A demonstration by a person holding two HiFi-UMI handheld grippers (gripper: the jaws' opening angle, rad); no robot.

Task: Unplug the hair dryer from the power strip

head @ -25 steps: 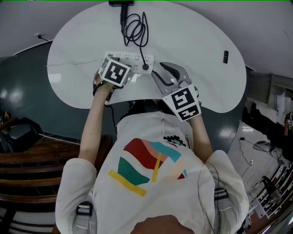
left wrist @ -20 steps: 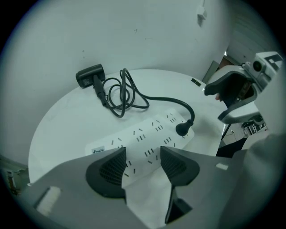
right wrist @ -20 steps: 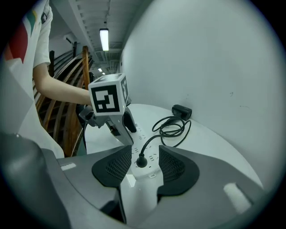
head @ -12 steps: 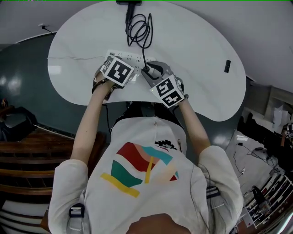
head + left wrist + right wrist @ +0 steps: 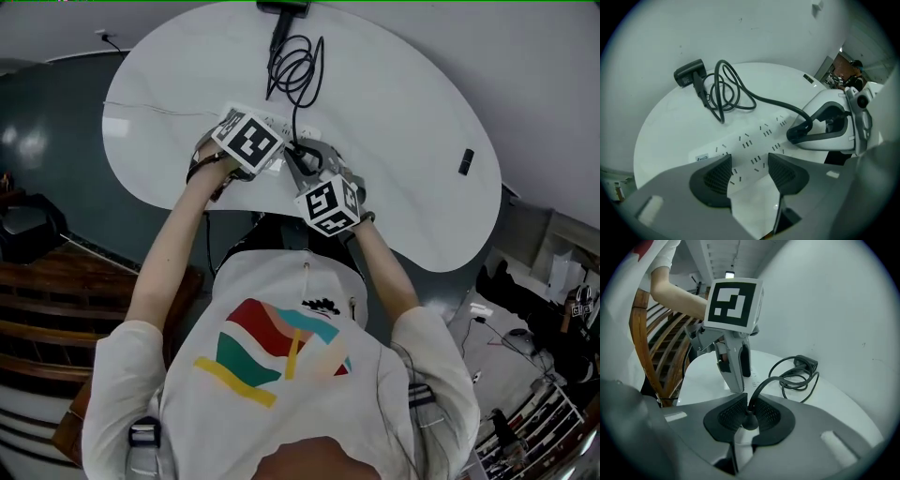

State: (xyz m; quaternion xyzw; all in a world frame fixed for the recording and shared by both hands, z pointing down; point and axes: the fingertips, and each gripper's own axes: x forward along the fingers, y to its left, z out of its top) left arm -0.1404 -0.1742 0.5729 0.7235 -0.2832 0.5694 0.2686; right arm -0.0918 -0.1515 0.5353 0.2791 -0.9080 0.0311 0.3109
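Observation:
A white power strip (image 5: 281, 125) lies on the white table (image 5: 394, 112). My left gripper (image 5: 750, 176) points steeply down and is shut across the strip's (image 5: 754, 140) near end. A black plug (image 5: 750, 420) sits in the strip, and its cord (image 5: 298, 70) runs in a coil to the black hair dryer (image 5: 281, 9) at the table's far edge. My right gripper (image 5: 749, 417) has its jaws closing on that plug, and both pads touch it. In the left gripper view the right gripper (image 5: 801, 133) reaches in from the right onto the plug (image 5: 796, 134).
A small black object (image 5: 466, 161) lies on the table's right side. The table's near edge curves just under my hands. Wooden stairs (image 5: 37, 309) are at the left below the table, and a cluttered desk (image 5: 525, 375) is at the lower right.
My right gripper has come down and to the left onto the plug, and its jaws have narrowed round it. The left gripper has stayed on the strip.

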